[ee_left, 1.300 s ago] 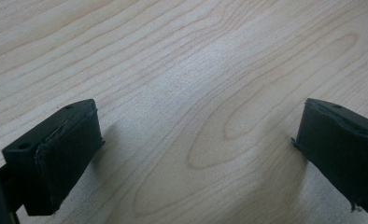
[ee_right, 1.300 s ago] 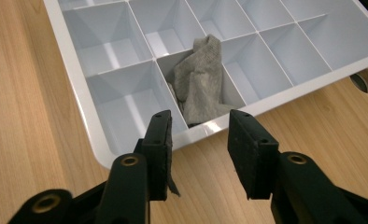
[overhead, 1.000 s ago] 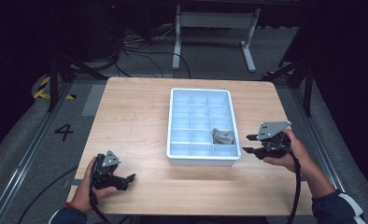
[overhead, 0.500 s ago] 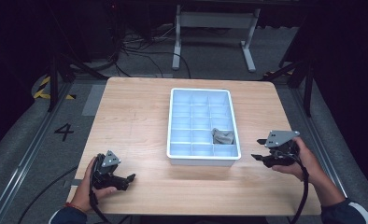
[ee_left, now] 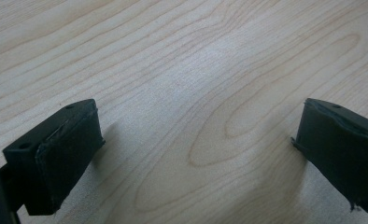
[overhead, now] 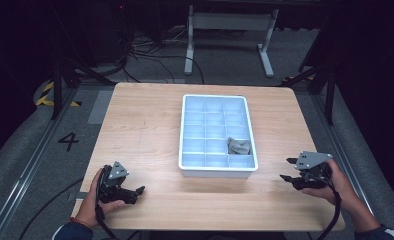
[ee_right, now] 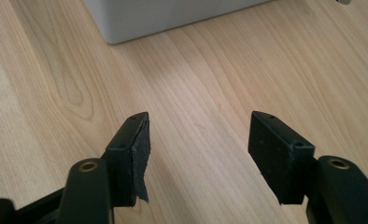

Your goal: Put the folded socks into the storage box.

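Grey cloth [overhead: 238, 146] lies in a near-right compartment of the white tray [overhead: 186, 131]. Right tool [overhead: 288, 169] low over the surface [overhead: 145, 125], jaws just opened, nothing between. Left tool [overhead: 139, 191] apart, empty, at near-left.

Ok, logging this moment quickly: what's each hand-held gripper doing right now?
Left hand-held gripper: open, empty.
Right hand-held gripper: open, empty, jaws just been opening.

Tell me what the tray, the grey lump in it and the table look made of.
Tray: likely moulded plastic, pale blue-white, smooth with a slight sheen. Grey lump: apparently crumpled cloth, matte, with soft folds. Table: light wood or wood-look laminate, with visible grain.
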A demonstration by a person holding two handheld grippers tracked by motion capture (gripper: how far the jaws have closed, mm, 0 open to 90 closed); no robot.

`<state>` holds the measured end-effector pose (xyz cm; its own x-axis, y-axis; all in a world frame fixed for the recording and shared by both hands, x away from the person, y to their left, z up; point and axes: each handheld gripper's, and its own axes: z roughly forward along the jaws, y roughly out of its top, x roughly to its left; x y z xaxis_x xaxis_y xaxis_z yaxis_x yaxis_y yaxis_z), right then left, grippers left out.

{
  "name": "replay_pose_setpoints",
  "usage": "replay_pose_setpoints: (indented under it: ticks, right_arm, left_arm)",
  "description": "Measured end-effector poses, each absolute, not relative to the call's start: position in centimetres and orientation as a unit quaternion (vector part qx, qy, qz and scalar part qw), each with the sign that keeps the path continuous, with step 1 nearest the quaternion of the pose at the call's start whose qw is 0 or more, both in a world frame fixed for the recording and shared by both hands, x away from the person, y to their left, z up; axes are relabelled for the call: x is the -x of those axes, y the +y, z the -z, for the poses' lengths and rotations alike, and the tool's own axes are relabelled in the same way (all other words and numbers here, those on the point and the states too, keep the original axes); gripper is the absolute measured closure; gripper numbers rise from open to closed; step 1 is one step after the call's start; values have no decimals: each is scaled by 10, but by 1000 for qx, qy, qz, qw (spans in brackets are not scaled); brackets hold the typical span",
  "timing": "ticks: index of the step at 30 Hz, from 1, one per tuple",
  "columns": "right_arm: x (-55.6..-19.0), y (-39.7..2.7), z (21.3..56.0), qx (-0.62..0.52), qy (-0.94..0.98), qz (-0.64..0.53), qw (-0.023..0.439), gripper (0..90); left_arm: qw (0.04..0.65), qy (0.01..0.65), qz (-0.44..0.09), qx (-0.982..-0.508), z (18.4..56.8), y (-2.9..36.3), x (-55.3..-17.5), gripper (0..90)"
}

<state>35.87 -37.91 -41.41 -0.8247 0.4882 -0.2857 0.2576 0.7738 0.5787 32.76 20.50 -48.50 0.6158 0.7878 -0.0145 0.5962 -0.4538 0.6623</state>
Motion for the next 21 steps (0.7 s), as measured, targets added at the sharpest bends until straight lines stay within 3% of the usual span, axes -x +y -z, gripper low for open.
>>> replay_pose_setpoints:
  ticks: [21]
  right_arm:
    - [-332,-430,449,-261,900,-290,196,360]
  left_arm:
    - [321,414,-150,-839,485,205,-328,8]
